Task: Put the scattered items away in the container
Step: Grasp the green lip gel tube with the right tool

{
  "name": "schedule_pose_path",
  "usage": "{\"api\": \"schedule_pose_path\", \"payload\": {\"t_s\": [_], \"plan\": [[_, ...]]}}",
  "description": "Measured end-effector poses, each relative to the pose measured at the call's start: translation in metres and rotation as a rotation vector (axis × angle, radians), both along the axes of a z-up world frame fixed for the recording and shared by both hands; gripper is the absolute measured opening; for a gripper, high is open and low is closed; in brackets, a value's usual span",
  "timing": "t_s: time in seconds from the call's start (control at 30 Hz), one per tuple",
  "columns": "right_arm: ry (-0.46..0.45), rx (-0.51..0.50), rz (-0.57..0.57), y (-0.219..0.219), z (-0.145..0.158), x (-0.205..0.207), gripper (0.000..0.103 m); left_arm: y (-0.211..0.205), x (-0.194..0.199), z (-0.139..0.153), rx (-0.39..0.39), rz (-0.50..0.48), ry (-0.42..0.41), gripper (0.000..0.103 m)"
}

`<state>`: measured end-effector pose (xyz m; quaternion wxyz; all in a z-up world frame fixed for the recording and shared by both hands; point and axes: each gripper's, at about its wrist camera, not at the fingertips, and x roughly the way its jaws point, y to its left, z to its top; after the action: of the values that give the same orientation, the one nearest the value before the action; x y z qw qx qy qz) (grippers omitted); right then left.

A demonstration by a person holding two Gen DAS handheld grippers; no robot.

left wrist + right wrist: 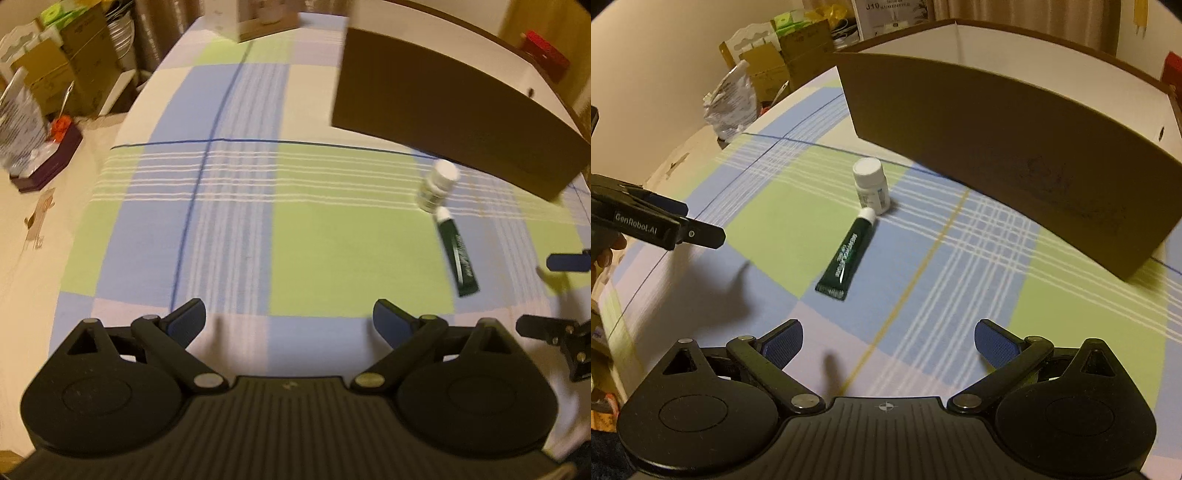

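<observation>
I am holding both grippers above the bench, which is wearing a checked cloth of green, blue and white squares. My left gripper is hanging over bare cloth with its blue-padded fingers spread wide and nothing between them. My right gripper is doing the same, its fingers wide apart and empty, pointing toward the two loose items.

Those items are lying together near the middle of the cloth: a small white bottle with a white cap, standing upright, and a dark green tube lying flat with its white cap just beside the bottle's base; I cannot tell whether the two are touching. In the left wrist view they are sitting far to the right, the bottle beyond the tube.

Just behind them the container, a large brown cardboard box with a pale inside, is standing open on the bench. Boxes and a crinkled bag are crowding the bench's far left edge.
</observation>
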<state>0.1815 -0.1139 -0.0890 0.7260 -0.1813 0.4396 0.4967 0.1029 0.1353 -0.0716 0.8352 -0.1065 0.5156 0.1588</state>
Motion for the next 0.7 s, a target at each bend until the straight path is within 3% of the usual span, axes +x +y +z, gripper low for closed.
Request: {"api": "schedule_pose_path", "payload": {"t_s": [0.03, 0.1, 0.13, 0.3, 0.57, 0.7], "plan": [[-0.006, -0.002, 0.002, 0.003, -0.001, -0.001, 0.103, 0.004, 0.000, -0.001, 0.000, 0.004, 0.001, 0.096], [-0.011, 0.008, 0.002, 0.010, -0.003, -0.001, 0.071, 0.010, 0.002, -0.002, 0.000, 0.010, 0.001, 0.096], [0.003, 0.001, 0.000, 0.014, -0.005, 0.001, 0.048, 0.013, 0.004, -0.003, -0.001, 0.012, 0.002, 0.096], [0.033, 0.012, -0.038, 0.029, -0.009, 0.007, 0.047, 0.028, 0.009, -0.006, -0.005, 0.027, 0.003, 0.095], [0.037, 0.022, -0.009, 0.058, -0.012, 0.009, 0.047, 0.037, 0.016, -0.014, -0.026, 0.030, 0.017, 0.095], [-0.052, 0.014, 0.032, 0.068, -0.016, 0.001, 0.047, 0.036, 0.018, -0.018, -0.037, 0.027, 0.025, 0.095]]}}
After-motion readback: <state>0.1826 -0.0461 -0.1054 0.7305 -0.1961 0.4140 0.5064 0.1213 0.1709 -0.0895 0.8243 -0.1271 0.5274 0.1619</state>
